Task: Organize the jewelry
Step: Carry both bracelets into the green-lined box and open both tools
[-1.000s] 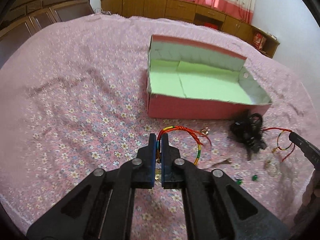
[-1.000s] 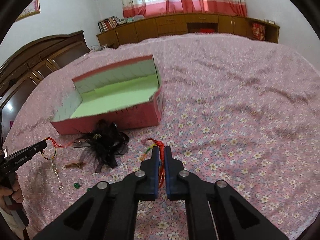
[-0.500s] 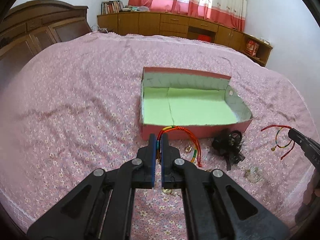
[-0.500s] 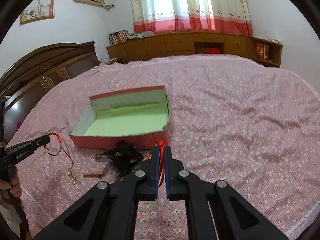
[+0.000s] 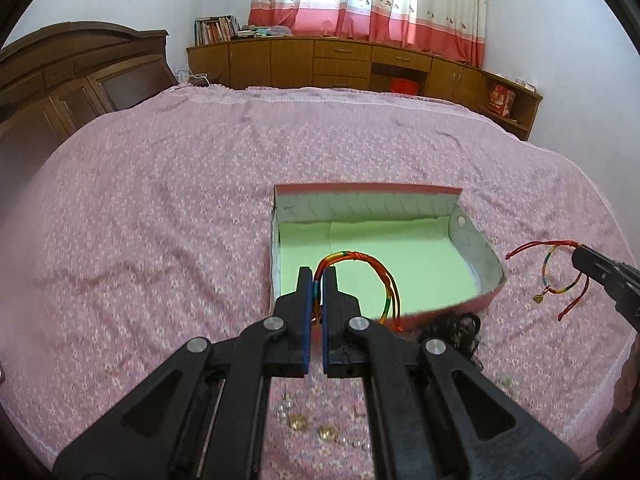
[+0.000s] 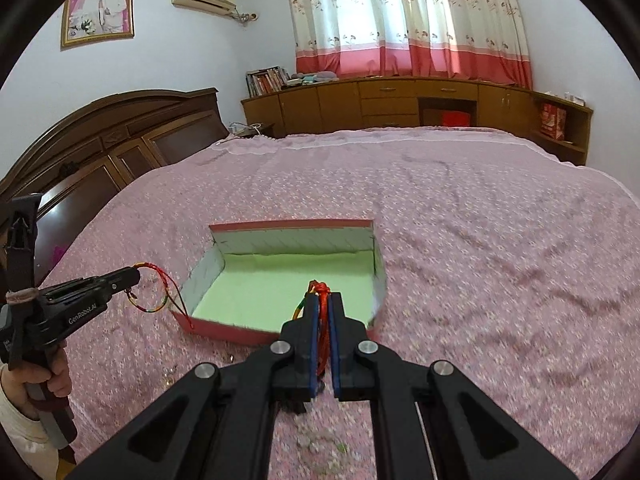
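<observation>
Braided cord, red with bands of green, yellow and orange, is pinched in both of your grippers. Your left gripper (image 5: 317, 280) has its blue-padded fingers (image 5: 306, 300) closed on one bracelet (image 5: 372, 276), whose loop arcs out to the right and hangs in front of the box (image 5: 490, 264). Your right gripper (image 6: 325, 308) is clamped the same way on a second bracelet (image 6: 320, 294), a knotted red bunch poking up between its fingers; in the left view that bracelet dangles from the tip as a thin loop with loose red tails and a small gold charm.

That box is shallow cardboard, pink outside, with grey-white walls and a flat pale green lining. It sits on the bed (image 5: 160, 200), which is covered in a soft pink spread with a tiny flower print, lightly creased. Just in front of the box lies a black, frilly hair tie (image 5: 460, 332). Small round gold beads (image 5: 298, 422) lie on the spread under your left gripper.
</observation>
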`<action>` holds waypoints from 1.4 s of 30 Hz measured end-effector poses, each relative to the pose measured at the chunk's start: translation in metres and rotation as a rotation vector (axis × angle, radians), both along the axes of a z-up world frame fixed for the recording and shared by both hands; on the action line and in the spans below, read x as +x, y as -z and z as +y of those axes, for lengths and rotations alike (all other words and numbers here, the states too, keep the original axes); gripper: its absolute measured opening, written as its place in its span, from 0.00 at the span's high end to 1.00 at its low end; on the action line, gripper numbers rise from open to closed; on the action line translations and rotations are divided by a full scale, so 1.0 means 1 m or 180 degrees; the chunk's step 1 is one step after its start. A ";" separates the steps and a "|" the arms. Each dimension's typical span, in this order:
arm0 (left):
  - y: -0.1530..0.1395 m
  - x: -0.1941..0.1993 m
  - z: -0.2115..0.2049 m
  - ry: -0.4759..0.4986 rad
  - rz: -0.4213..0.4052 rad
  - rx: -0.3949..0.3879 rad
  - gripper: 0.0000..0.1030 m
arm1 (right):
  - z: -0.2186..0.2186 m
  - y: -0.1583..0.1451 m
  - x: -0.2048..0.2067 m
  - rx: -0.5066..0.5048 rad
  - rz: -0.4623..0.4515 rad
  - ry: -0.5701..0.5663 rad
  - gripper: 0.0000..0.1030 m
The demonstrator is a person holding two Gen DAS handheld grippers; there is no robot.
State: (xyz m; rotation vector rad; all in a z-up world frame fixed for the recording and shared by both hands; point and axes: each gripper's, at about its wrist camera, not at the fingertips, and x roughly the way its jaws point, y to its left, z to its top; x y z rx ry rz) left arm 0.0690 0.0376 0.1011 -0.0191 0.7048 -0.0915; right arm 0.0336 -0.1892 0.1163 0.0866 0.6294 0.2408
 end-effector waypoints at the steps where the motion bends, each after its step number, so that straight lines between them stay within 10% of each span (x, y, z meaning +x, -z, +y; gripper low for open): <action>1: 0.000 0.005 -0.001 0.0006 0.0006 0.0009 1.00 | 0.002 0.000 0.006 -0.0004 0.0018 -0.0019 0.94; 26: 0.072 0.135 -0.023 -0.0004 0.0534 0.0220 1.00 | 0.023 0.073 0.169 -0.0054 0.0780 -0.0189 0.94; 42: 0.102 0.152 -0.024 -0.0077 0.0697 0.0409 1.00 | 0.021 0.115 0.216 -0.0391 0.1036 -0.0055 0.94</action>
